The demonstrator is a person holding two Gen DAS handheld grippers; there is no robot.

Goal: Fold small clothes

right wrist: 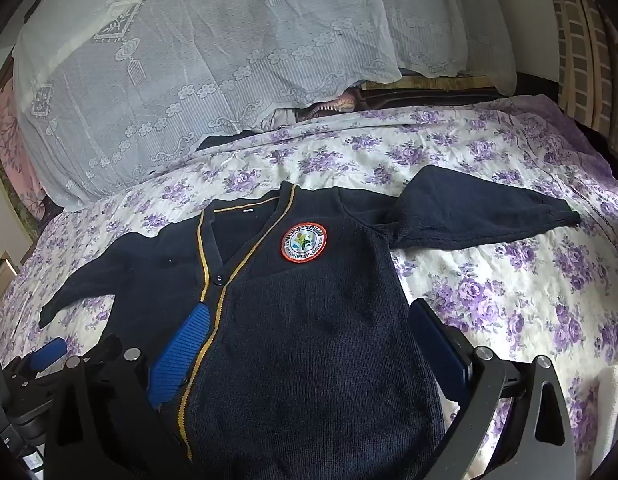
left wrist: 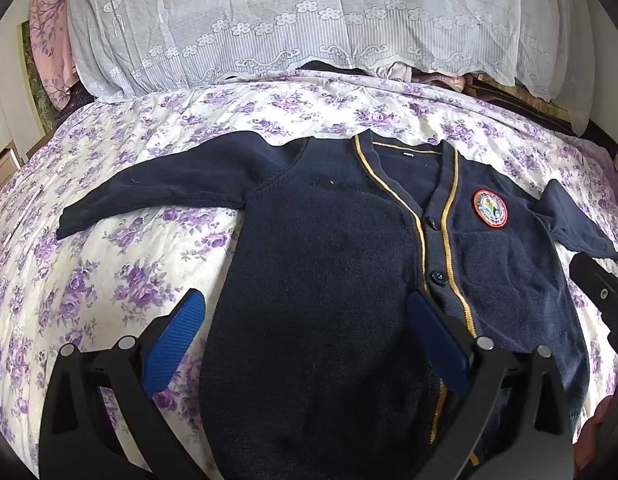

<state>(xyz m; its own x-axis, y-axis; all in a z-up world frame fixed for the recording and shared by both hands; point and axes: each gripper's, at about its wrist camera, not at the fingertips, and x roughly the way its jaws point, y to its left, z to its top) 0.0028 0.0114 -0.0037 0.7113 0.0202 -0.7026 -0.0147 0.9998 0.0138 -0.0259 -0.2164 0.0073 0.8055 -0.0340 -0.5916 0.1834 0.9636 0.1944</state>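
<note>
The cardigan (left wrist: 329, 240) lies flat on the bedspread (left wrist: 109, 272), just ahead of both grippers, sleeves spread sideways; a lace-draped pile (left wrist: 269, 20) sits beyond it.

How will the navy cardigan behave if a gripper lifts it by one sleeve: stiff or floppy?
Probably floppy: the navy cardigan is soft knit lying flat and following the flowered bedsheet, so the body would likely hang and drag. The sleeve already lies crumpled, suggesting no stiffness. The knit looks thick, so it may feel fairly heavy for a small garment.
</note>
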